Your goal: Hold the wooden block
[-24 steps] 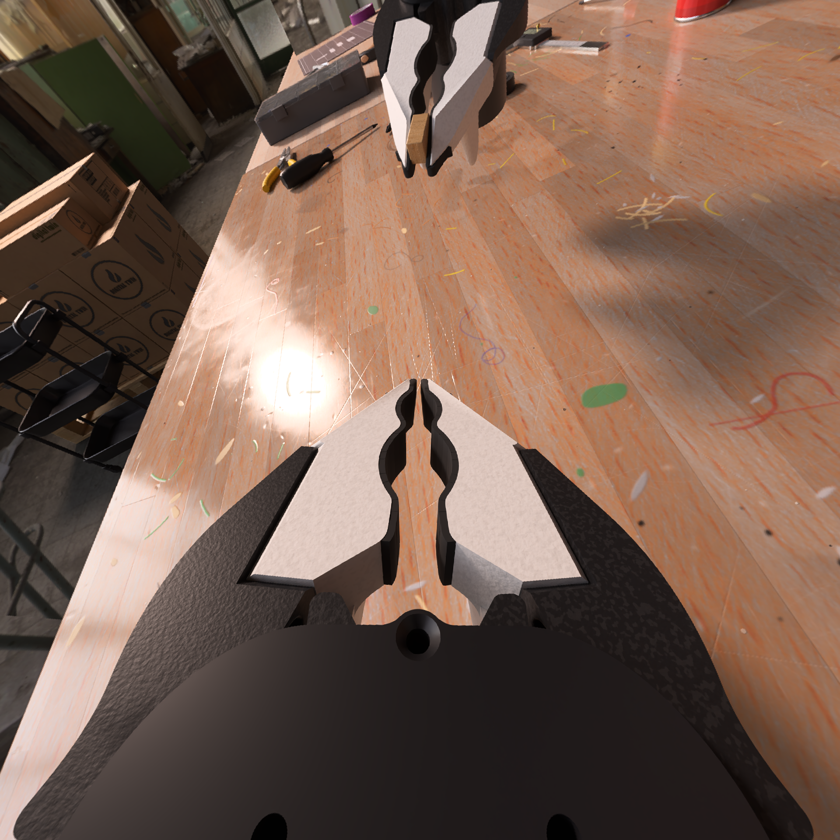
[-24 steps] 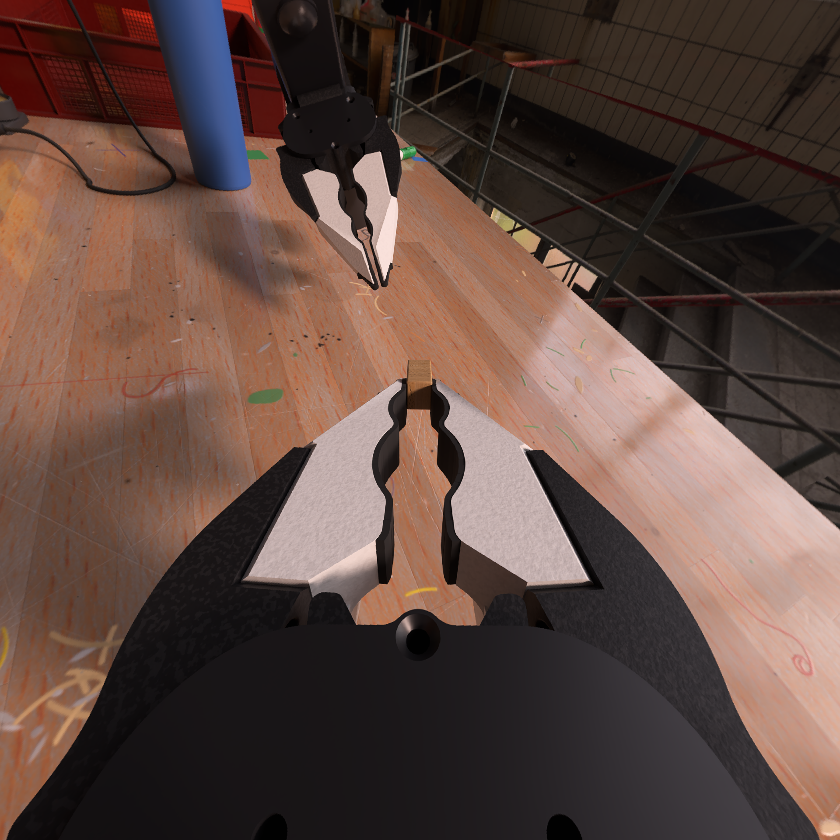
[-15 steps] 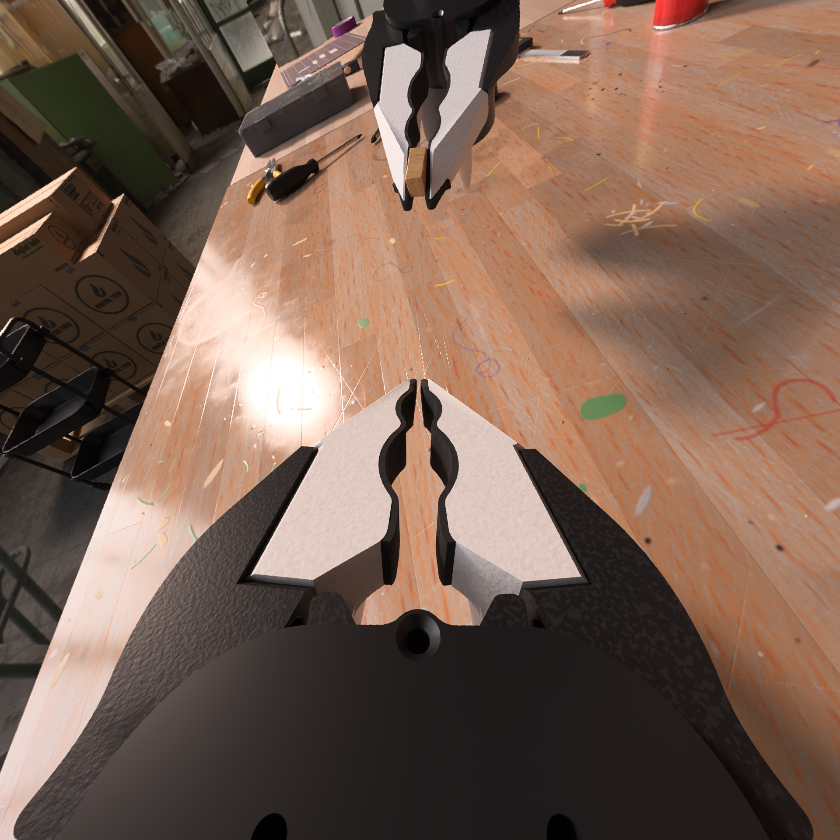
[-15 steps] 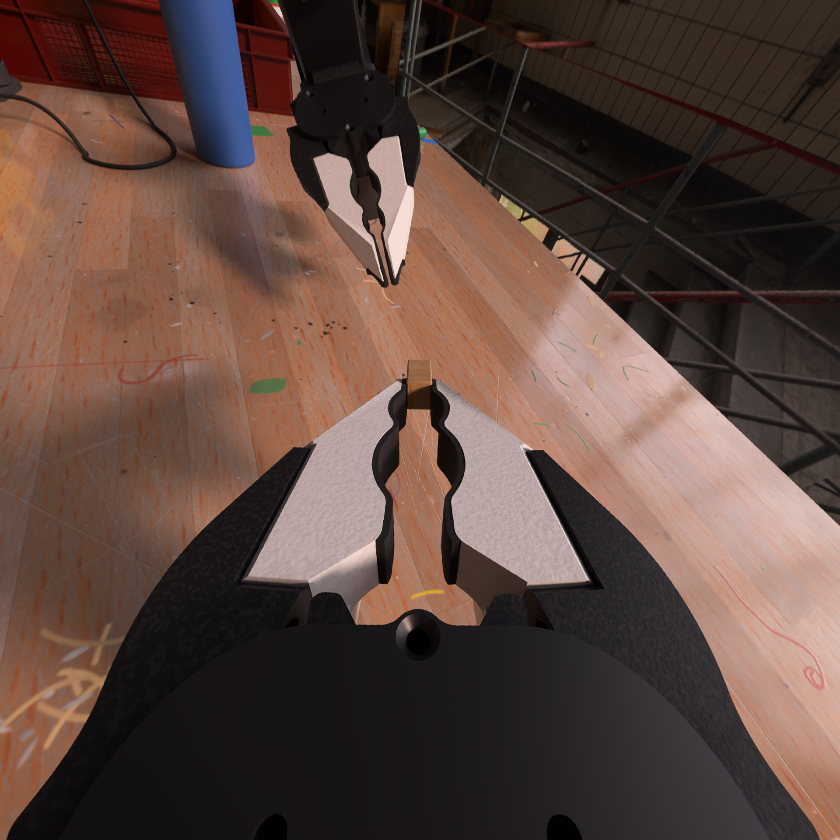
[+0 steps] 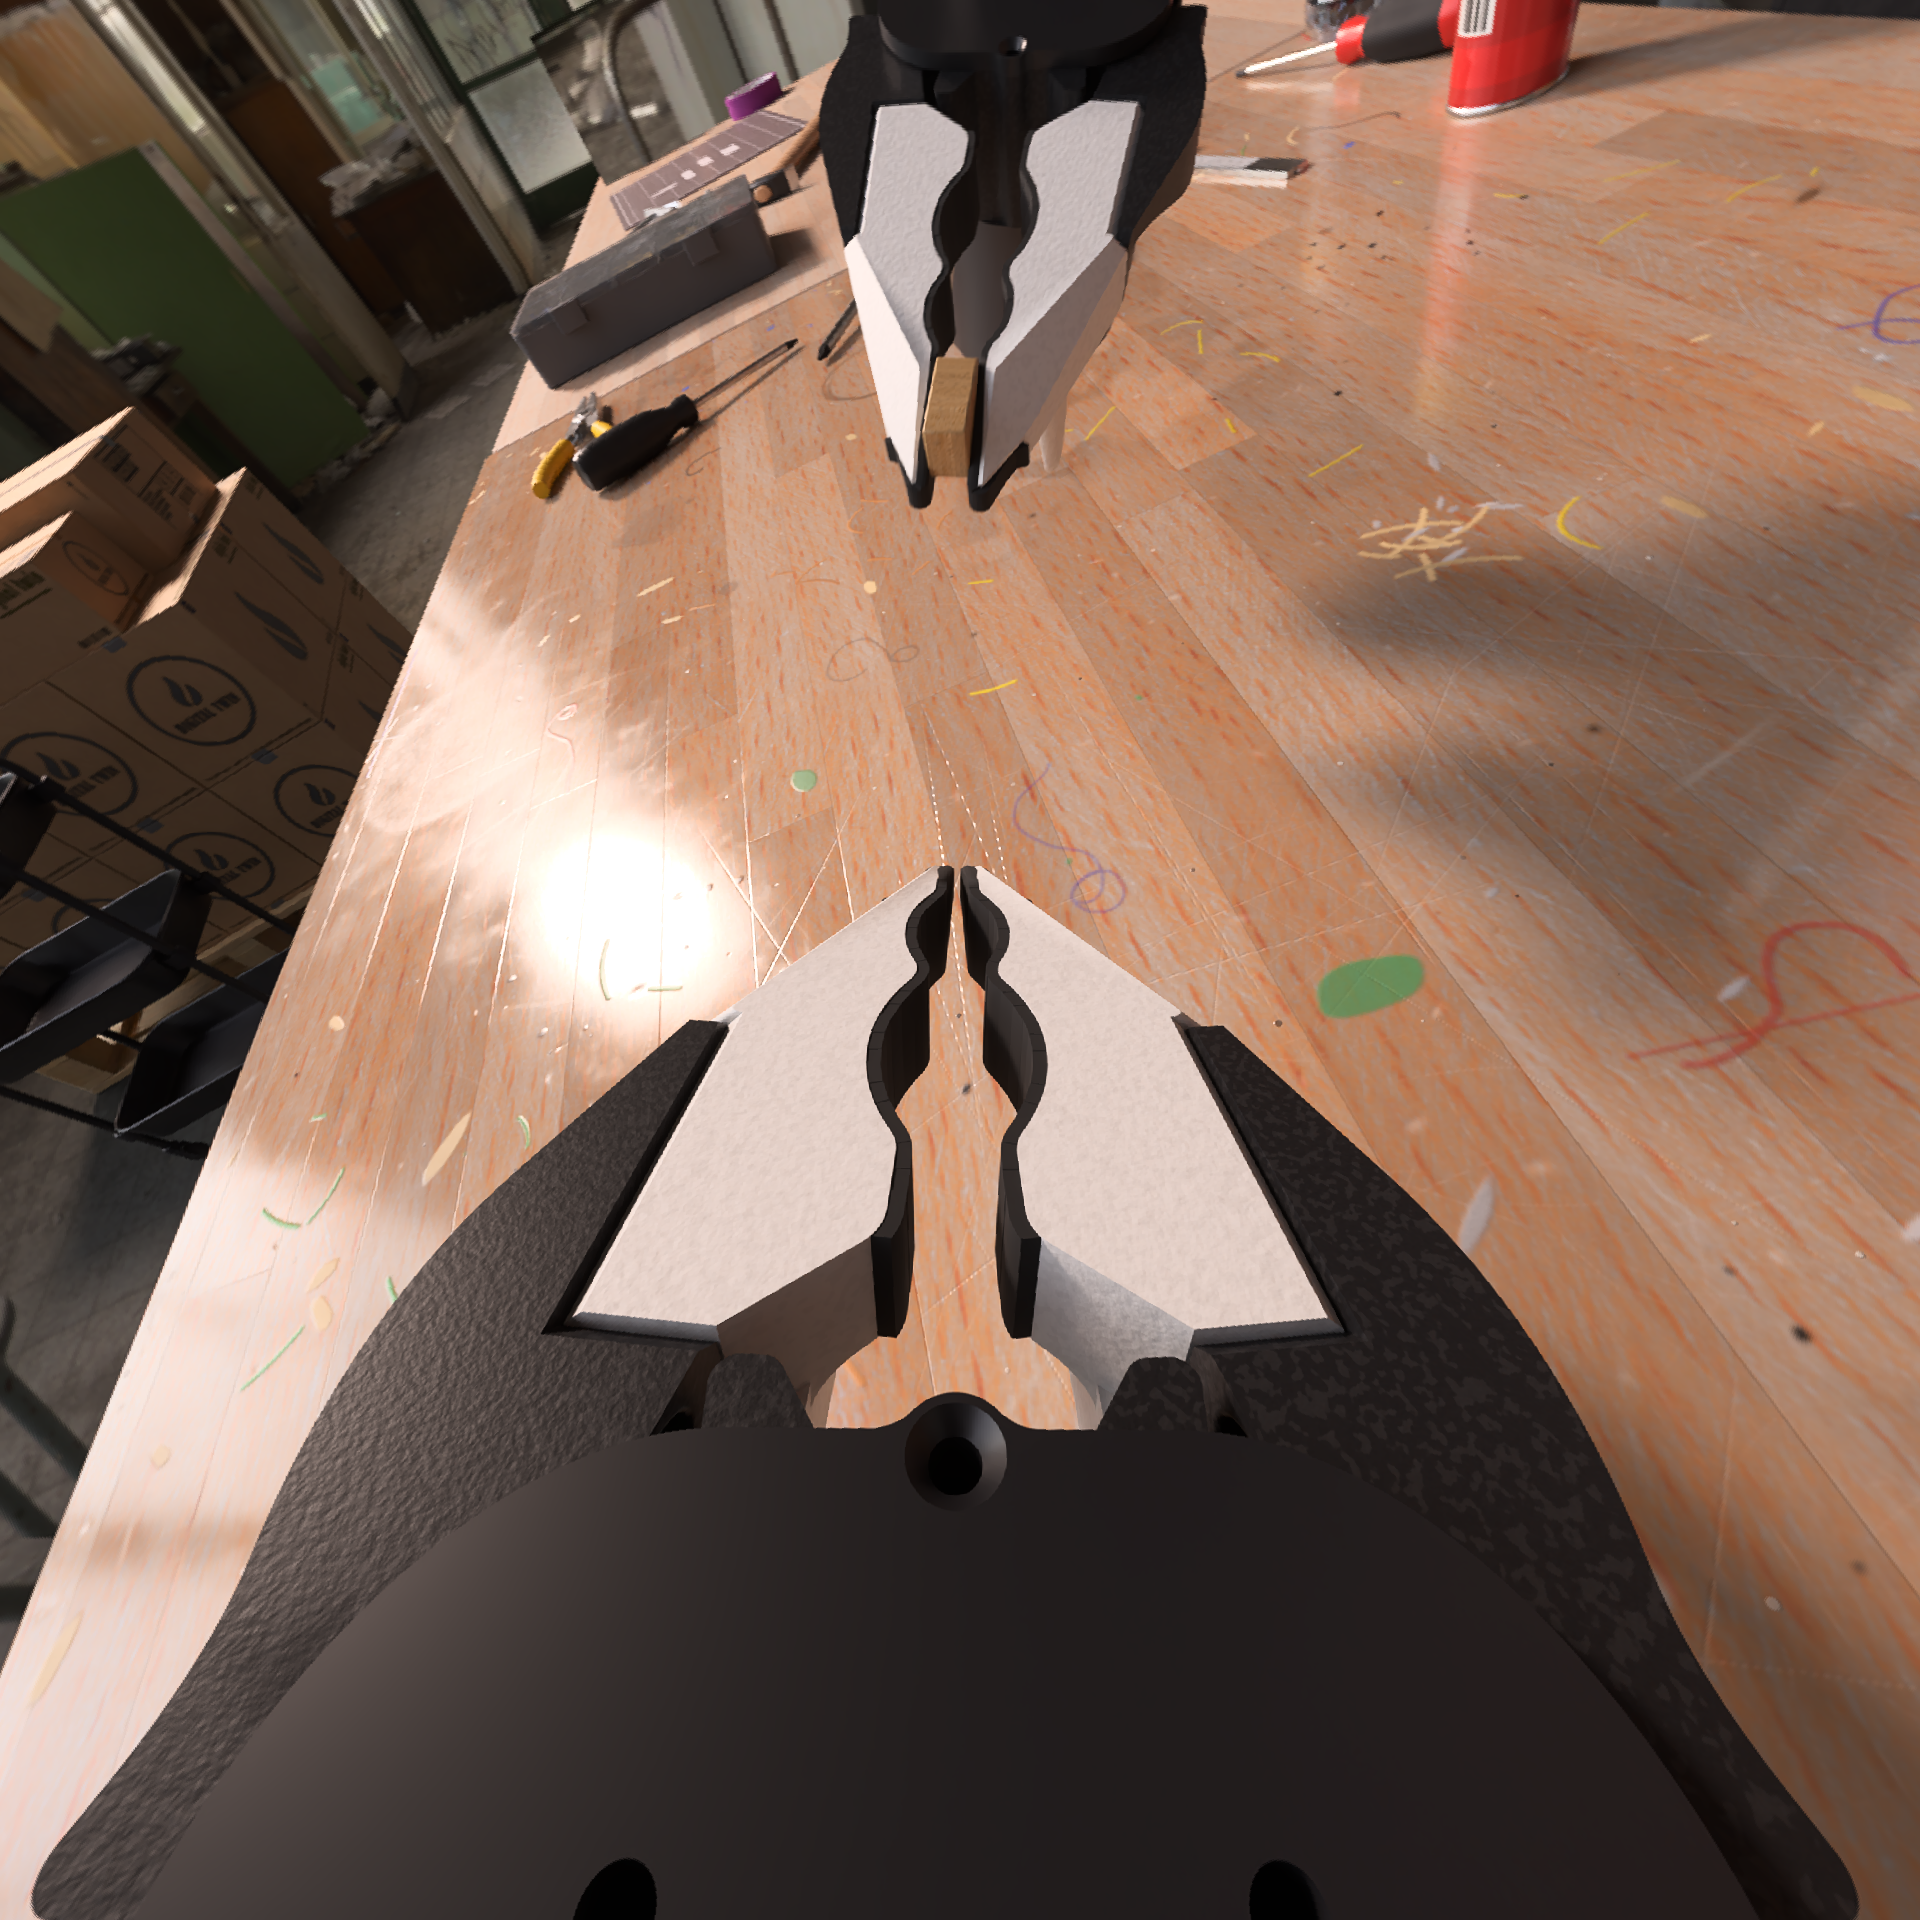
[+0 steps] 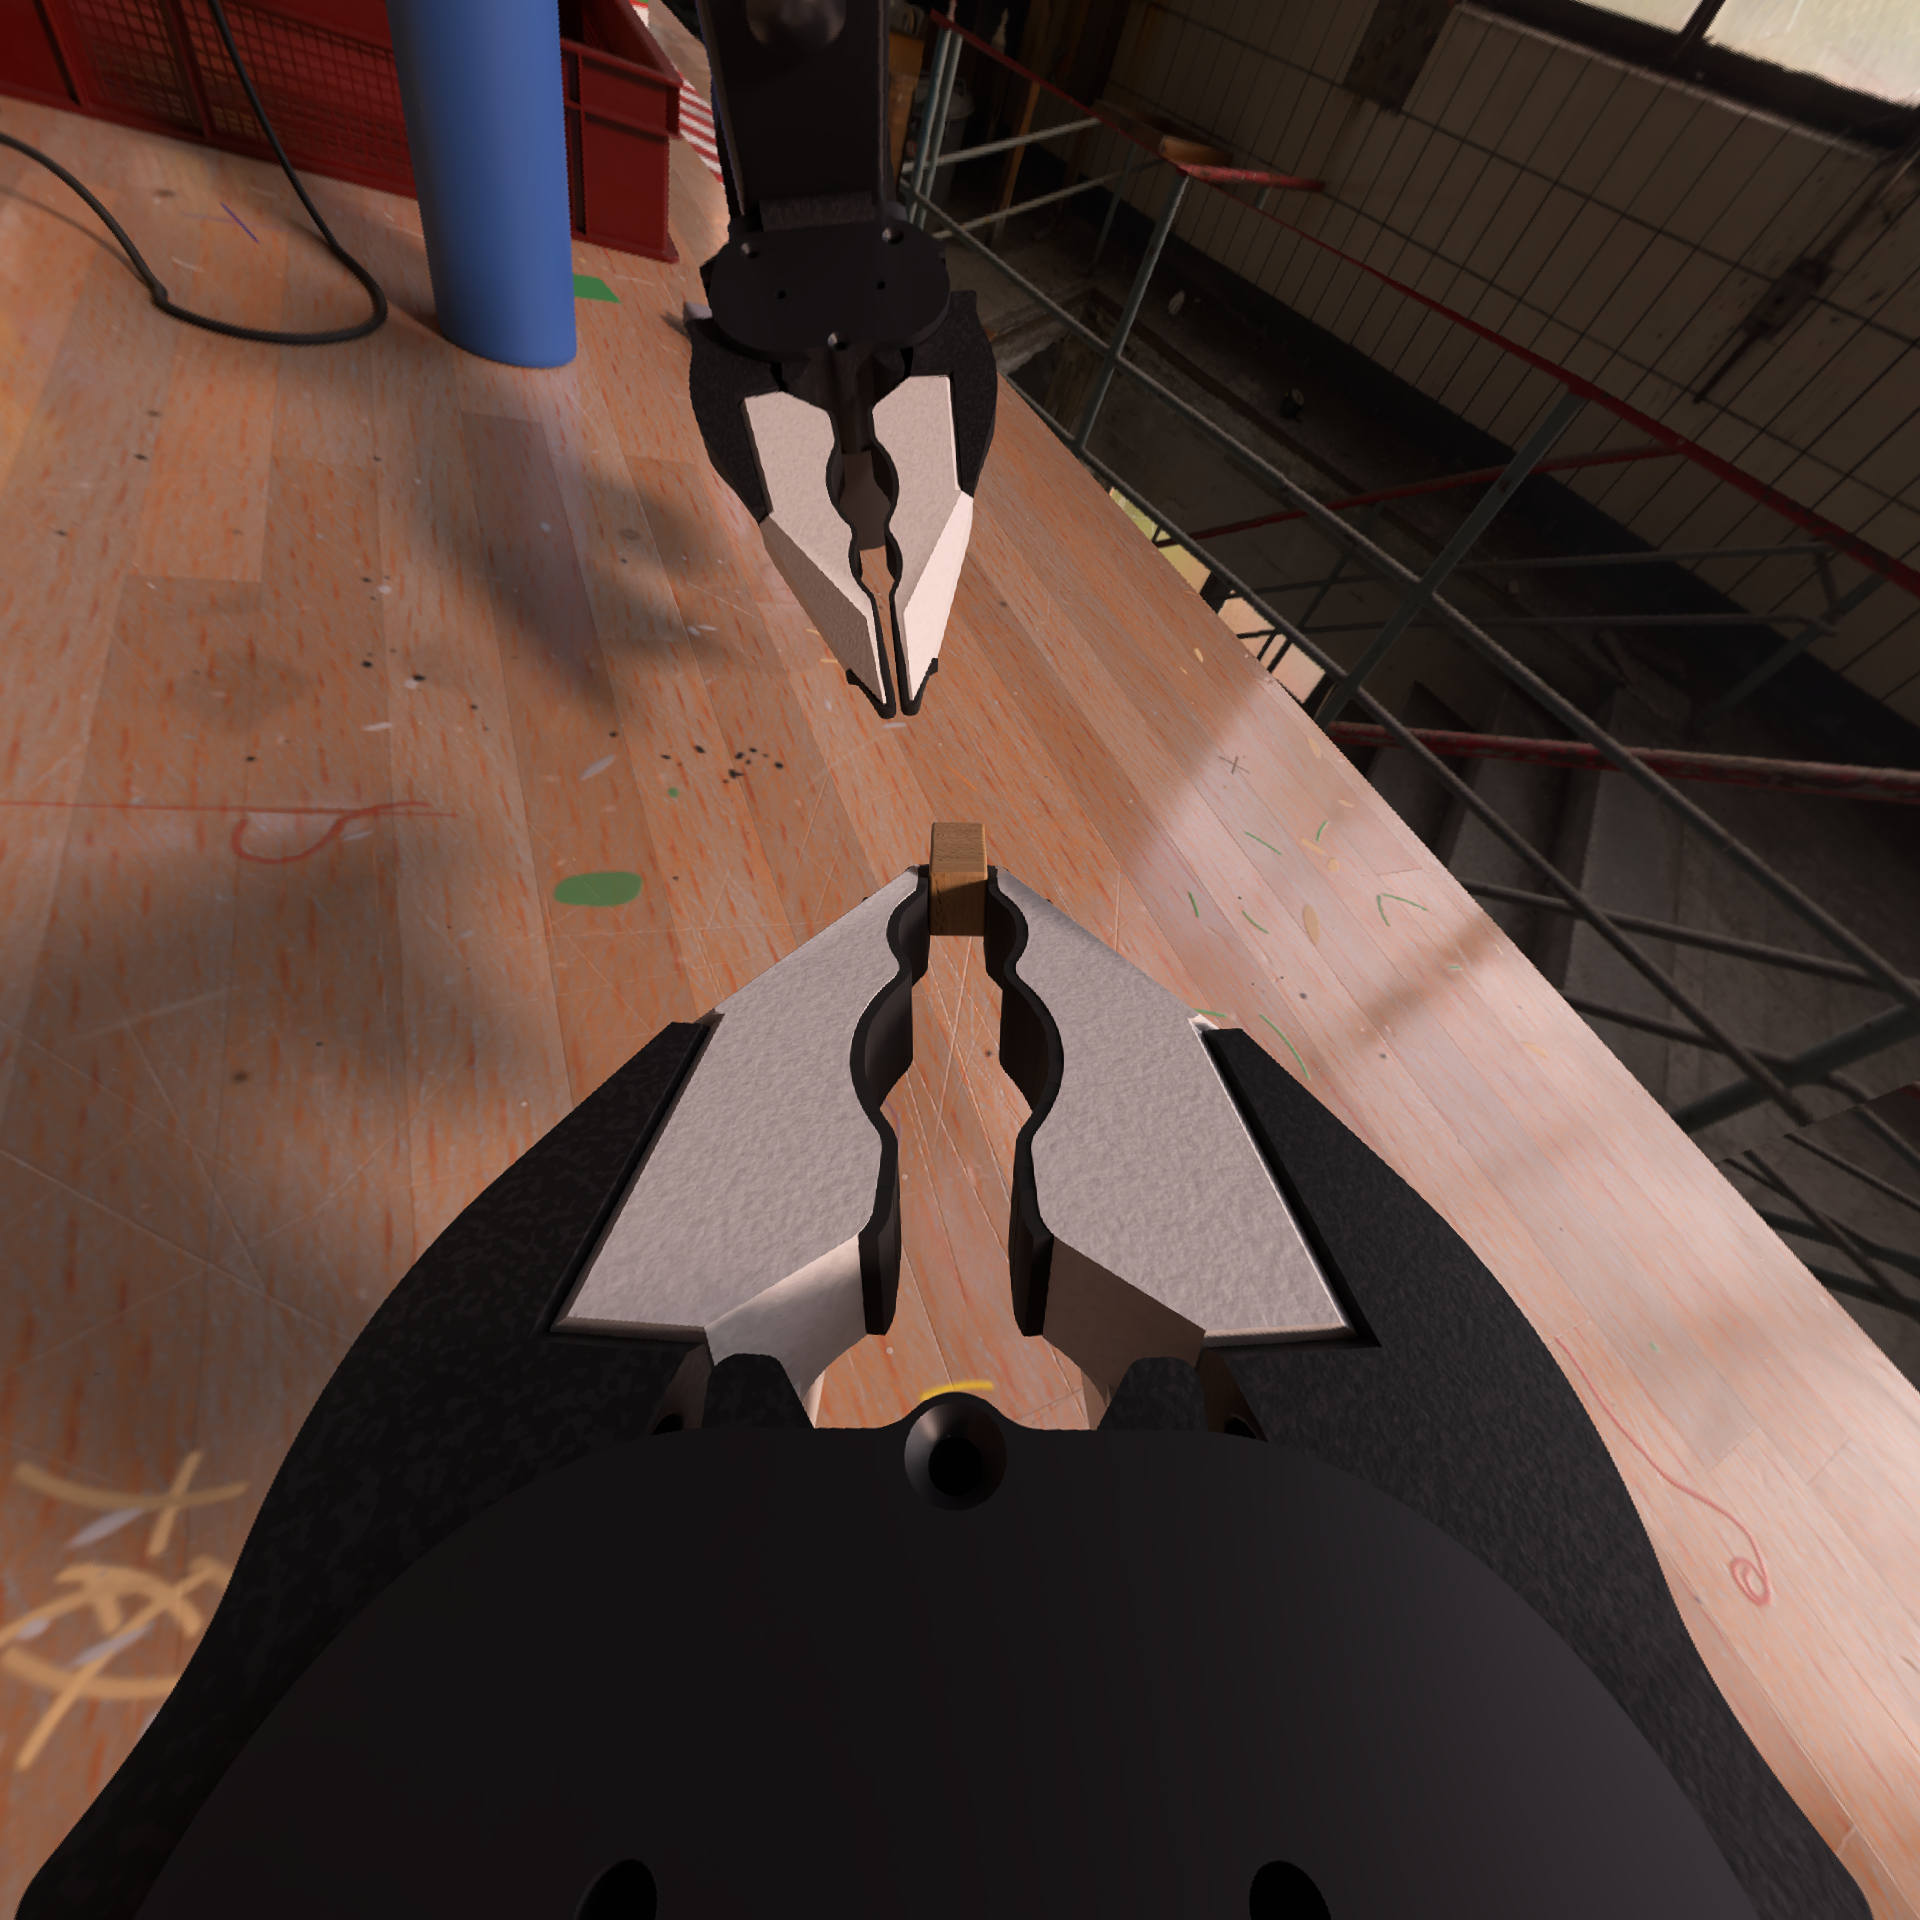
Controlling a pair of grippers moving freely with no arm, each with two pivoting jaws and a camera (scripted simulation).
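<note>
Since the earlier frames, the gap between the two grippers is reduced: each is seen larger at 12 o'clock in the other's view. The wooden block (image 6: 957,878) is pinched at the tips of the right gripper (image 6: 957,883), clear of the workbench (image 6: 312,623). The left gripper (image 5: 956,878) is nearly closed on nothing, tips almost touching. A screwdriver (image 5: 665,431) is seen at 11 o'clock in the left wrist view

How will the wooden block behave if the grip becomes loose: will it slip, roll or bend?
The block looks rigid, so bending seems unlikely. Its flat faces suggest it would not roll. Only the tips of the right gripper pinch it, so it could probably slip out.
</note>
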